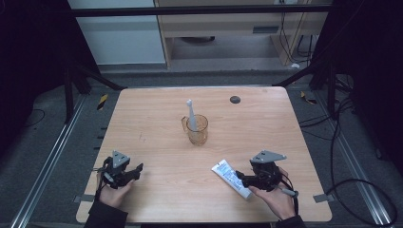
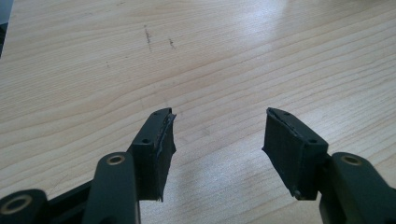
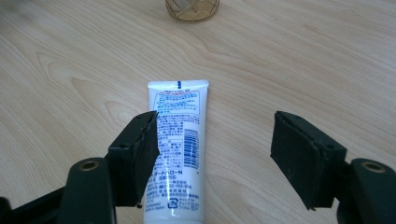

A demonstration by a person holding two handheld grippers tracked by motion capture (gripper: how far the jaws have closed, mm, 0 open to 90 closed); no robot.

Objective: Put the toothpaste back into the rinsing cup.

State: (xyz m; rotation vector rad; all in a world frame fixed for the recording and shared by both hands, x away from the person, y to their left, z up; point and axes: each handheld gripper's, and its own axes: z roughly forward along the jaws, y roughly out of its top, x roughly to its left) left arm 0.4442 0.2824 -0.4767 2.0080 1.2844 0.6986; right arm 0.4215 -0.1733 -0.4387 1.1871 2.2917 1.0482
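Nearest the person, the right tool (image 1: 242, 179) sits low at the front right of the worktop (image 1: 152, 199), jaws spread wide, nothing pinched. In the right gripper view the tube (image 3: 180, 144) lies flat on the wood, label up, crimped end pointing away toward the cup; the tool's left jaw overlaps its edge in the picture, whether it touches I cannot tell, the other jaw stands well apart over bare wood. In the high view the same tube (image 1: 232, 178) lies at a slant just beside that tool's tips. The left tool (image 1: 136, 170) rests at the front left, held in the person's left hand (image 1: 114, 192), jaws also spread, only bare worktop between them in the left gripper view, well apart from everything. Farther back, about mid-worktop, an amber see-through cup (image 1: 196, 129) stands upright with a white toothbrush (image 1: 190, 114) standing in it, head up, leaning slightly left. A small dark disc (image 1: 235, 99) lies near the far edge. Judgement: toothbrush looks already placed in the cup, the tube looks set down on the worktop and free of any grip; if the tube is meant for the cup too, that is left, otherwise nearly finished.
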